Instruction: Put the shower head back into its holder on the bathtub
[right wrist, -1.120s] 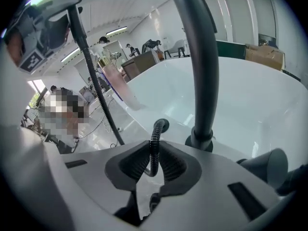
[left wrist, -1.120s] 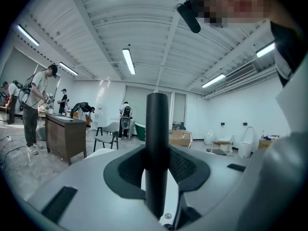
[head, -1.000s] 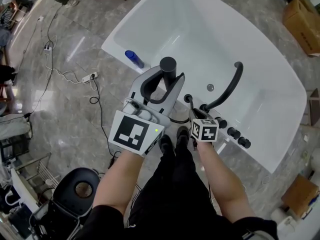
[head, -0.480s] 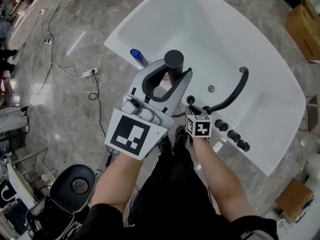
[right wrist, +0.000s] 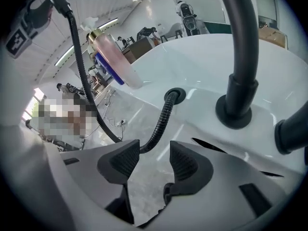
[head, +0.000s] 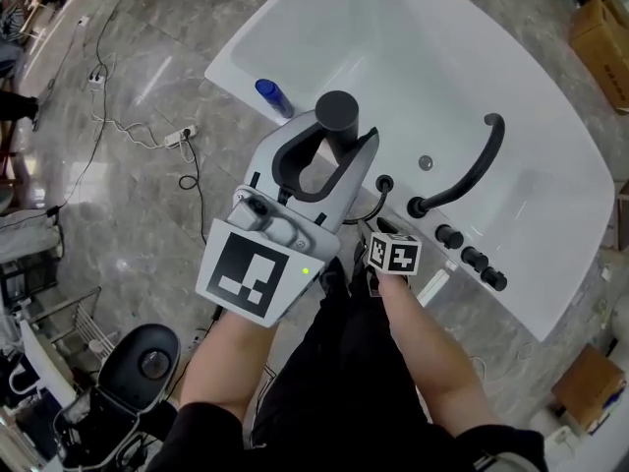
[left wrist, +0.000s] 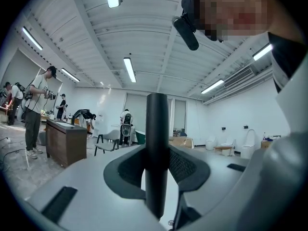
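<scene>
The black shower head [head: 337,114] stands upright in my left gripper [head: 332,147], above the white bathtub's [head: 295,37] near rim. In the left gripper view its handle [left wrist: 157,143] rises between the pads, and the left gripper [left wrist: 157,166] is shut on it. The ribbed black hose [right wrist: 161,124] comes out of the round holder hole [right wrist: 174,95] [head: 383,182] in the rim. My right gripper [right wrist: 151,159] [head: 388,240] hangs low at the rim below that hole. Its jaws have just been opening and now stand apart. The hose ends beside the left pad, and neither pad presses on it.
A curved black faucet spout [head: 462,177] [right wrist: 240,42] and three black knobs [head: 474,258] stand on the rim to the right of the hole. A blue bottle [head: 272,94] sits on the rim's left end. Cables and a power strip [head: 177,136] lie on the floor.
The right gripper has slid a little left along the rim, away from the faucet base. The left gripper still holds the shower head in the same place.
</scene>
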Demonstrator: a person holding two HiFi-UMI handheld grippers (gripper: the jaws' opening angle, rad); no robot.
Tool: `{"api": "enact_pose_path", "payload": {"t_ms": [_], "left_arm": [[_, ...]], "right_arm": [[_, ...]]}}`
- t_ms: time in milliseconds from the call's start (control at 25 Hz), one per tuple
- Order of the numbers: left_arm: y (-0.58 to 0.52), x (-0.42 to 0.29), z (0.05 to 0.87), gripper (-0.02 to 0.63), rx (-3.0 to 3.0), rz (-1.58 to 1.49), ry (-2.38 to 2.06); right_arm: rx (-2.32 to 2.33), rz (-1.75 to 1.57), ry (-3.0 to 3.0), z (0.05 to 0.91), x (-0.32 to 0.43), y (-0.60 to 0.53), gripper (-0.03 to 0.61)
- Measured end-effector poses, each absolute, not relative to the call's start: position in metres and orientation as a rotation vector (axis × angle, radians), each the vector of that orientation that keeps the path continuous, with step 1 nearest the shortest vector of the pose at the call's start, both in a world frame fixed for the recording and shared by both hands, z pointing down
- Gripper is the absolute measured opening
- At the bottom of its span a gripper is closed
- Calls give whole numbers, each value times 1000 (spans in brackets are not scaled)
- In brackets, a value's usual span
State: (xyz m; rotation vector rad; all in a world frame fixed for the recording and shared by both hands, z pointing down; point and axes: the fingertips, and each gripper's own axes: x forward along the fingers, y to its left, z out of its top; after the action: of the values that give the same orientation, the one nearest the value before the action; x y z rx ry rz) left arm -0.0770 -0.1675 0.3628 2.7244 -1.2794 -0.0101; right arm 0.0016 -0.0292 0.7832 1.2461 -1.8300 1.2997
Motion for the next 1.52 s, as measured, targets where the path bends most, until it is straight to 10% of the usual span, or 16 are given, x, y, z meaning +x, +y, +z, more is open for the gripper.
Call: {"api": "enact_pose_path", "payload": {"t_ms": [720,1520], "left_arm": [[-146,-80,348,140,2743,-28,-1266],[-160,-66,268,140,2804,-113,-1217]], "right_arm": [[1367,1160,-1843,757,18,-41,69],[1342,1076,-1882,671,33,-60,106]]}}
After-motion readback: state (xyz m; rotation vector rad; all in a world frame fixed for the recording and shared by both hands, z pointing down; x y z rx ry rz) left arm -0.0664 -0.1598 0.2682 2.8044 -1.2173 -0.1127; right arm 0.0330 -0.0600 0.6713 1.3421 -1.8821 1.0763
